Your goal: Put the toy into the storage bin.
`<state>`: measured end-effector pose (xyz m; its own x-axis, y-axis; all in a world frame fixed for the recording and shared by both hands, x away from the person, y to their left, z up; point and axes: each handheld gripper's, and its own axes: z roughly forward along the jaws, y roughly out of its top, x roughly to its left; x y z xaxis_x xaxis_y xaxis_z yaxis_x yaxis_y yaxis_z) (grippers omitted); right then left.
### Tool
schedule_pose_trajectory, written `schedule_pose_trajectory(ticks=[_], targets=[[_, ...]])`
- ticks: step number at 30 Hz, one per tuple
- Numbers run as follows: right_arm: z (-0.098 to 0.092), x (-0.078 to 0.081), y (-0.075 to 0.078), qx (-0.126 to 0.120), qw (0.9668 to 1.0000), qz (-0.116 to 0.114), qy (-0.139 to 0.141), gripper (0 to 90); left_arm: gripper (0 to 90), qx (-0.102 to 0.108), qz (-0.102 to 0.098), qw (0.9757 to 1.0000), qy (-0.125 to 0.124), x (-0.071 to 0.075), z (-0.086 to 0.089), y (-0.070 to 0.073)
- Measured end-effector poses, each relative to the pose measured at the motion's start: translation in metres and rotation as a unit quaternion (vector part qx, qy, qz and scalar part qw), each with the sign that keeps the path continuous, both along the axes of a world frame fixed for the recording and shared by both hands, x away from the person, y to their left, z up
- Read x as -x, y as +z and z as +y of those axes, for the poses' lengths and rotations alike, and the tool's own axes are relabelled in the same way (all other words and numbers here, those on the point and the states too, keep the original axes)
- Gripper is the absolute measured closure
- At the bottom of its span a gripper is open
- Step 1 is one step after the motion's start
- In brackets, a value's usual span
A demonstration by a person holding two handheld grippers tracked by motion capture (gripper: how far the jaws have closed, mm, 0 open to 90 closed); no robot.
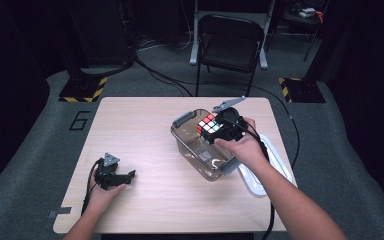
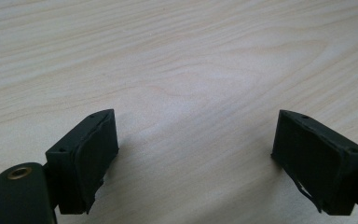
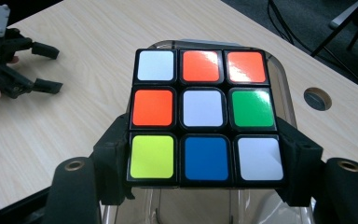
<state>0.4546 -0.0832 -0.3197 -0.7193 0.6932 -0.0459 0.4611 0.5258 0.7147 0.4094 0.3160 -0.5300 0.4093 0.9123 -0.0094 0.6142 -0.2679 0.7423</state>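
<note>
Table (image 1: 145,125) | right claw (image 3: 205,168) clamped on cube (image 3: 204,114), seemingly over container (image 1: 200,150) | left claw (image 2: 196,158) apart

— We record the cube (image 3: 205,114) facing the right gripper view: top row white, orange, orange; middle row orange, white, green; bottom row yellow, blue, white, all set in a black frame.

— Agreed. We note the container (image 1: 190,145) at frame centre of the high view as smoky clear with grey latches; its lid (image 1: 275,160), lower right, white.

— We log the table (image 2: 177,56) as pale wood grain, and the left gripper (image 2: 196,154) as black.
</note>
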Motion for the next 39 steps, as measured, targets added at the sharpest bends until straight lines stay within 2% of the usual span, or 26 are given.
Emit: schedule_pose_trajectory(ticks=[3, 15, 16, 17, 19, 39], targets=[[0.003, -0.006, -0.002, 0.002, 0.9999, 0.007, -0.01, 33.7, 13.7, 0.0, 0.0, 1.0, -0.001, 0.0, 0.0, 0.0], [0.017, -0.03, -0.017, 0.018, 0.9995, 0.0, -0.026, 33.7, 13.7, -0.001, 0.0, 1.0, -0.001, 0.0, 0.0, 0.0], [0.019, -0.031, -0.018, 0.021, 0.9993, 0.005, -0.029, 33.7, 13.7, -0.001, 0.0, 1.0, -0.001, 0.0, 0.0, 0.0], [0.021, -0.034, -0.02, 0.02, 0.9994, 0.0, -0.028, 33.7, 13.7, 0.0, 0.0, 1.0, -0.001, 0.0, 0.0, 0.0], [0.025, -0.036, -0.023, 0.021, 0.9993, 0.004, -0.032, 33.7, 13.7, 0.0, 0.0, 1.0, -0.001, 0.0, 0.0, 0.0], [0.048, -0.059, -0.051, 0.023, 0.9989, 0.022, -0.035, 33.7, 13.7, -0.002, 0.002, 1.0, -0.004, 0.0, 0.0, 0.0]])
